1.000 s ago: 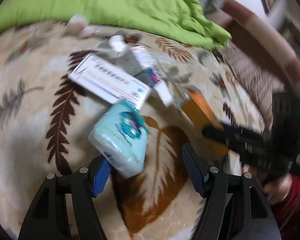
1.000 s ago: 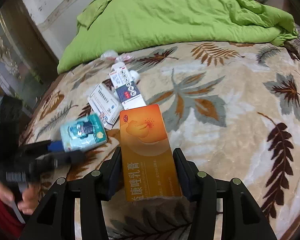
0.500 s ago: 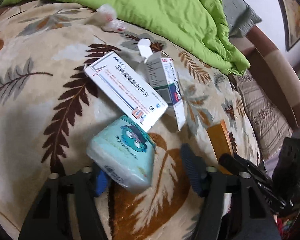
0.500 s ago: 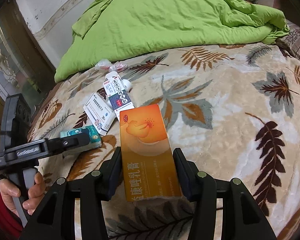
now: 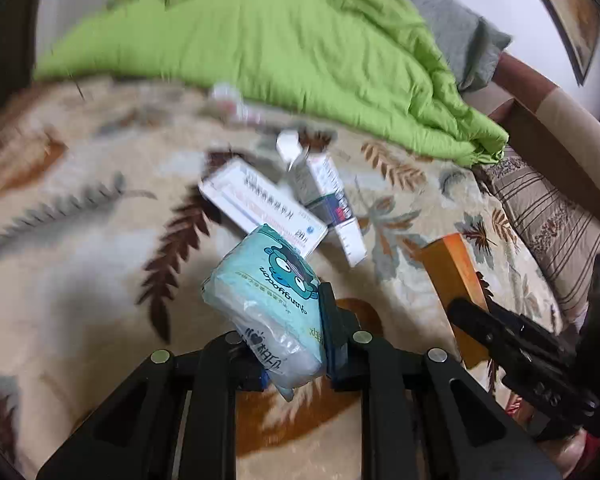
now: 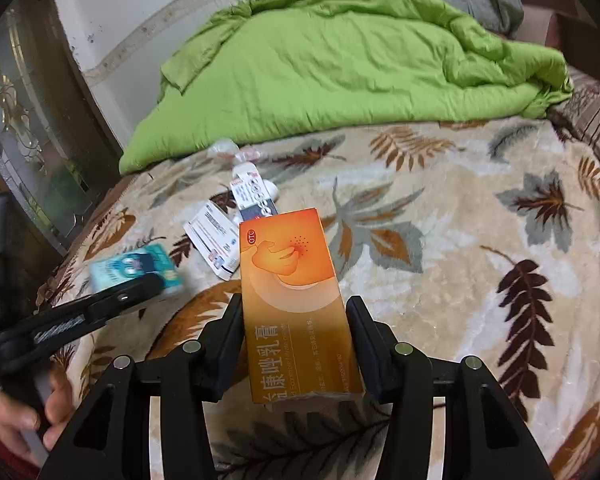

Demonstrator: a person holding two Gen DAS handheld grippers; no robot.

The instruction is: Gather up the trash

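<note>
left tool (image 5: pixel 288 344): jaws just closing, clamped on teal tissue pack (image 5: pixel 268 288) | right tool (image 6: pixel 296 340): clamped on orange ointment box (image 6: pixel 292 280) | leaf-print bed blanket (image 6: pixel 460 240) beneath

On the orange box (image 6: pixel 296 304) you hold in the right-wrist view, a small red oval near the top left corner reads "OTC", and large white characters run down its lower half, of which "康唑乳膏" can be read; a finer line beside them is too small to make out. On the light blue tissue pack (image 5: pixel 268 300) in your left-wrist view, beneath a cartoon face, upside-down Latin lettering looks like "yongyocon", though that reading is uncertain. The print on the two white boxes (image 6: pixel 214 240) is blurred and unreadable
</note>
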